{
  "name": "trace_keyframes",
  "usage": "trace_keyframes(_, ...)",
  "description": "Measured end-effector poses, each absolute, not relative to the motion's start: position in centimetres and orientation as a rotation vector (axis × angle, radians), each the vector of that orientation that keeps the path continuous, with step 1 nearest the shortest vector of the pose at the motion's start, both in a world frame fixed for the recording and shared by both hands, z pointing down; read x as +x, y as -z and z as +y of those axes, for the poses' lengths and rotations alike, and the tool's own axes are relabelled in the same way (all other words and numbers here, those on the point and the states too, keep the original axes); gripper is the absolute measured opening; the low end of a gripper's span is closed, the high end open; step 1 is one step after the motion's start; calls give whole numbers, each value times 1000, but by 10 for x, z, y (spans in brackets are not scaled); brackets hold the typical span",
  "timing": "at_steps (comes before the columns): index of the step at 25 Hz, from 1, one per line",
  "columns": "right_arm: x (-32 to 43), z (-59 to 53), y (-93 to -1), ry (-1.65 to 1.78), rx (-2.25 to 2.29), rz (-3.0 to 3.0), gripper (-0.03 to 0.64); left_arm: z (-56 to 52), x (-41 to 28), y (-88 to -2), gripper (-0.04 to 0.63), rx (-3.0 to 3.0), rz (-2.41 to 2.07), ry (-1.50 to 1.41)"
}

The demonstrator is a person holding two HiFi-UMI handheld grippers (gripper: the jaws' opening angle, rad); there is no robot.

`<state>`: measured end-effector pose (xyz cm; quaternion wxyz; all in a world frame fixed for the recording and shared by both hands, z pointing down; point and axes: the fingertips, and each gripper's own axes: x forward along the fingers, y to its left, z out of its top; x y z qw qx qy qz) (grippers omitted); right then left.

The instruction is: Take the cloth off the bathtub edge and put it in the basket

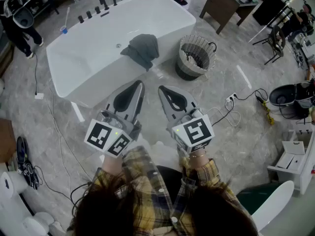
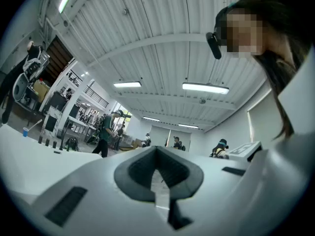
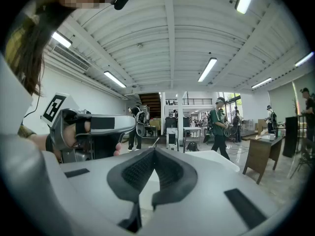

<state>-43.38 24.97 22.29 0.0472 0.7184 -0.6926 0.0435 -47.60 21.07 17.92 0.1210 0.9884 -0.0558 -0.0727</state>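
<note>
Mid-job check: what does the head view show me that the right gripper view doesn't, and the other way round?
Head view only: the cloth draped over the edge of the bathtub, and the basket standing just to the right of it. Right gripper view only: the ceiling lights and a staircase in the background. Both: the left tool and the right tool, held side by side, each with its jaws shut and empty.

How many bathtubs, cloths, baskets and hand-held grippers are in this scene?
Bathtub: 1
Cloth: 1
Basket: 1
Grippers: 2, the left gripper and the right gripper
Total: 5
</note>
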Motion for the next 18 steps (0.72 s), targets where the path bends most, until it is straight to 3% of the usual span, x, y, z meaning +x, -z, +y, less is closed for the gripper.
trace_keyframes(18,-437,296,-227,-104,2155,-2172,15,253,-482,-181,17,2886,-232,255)
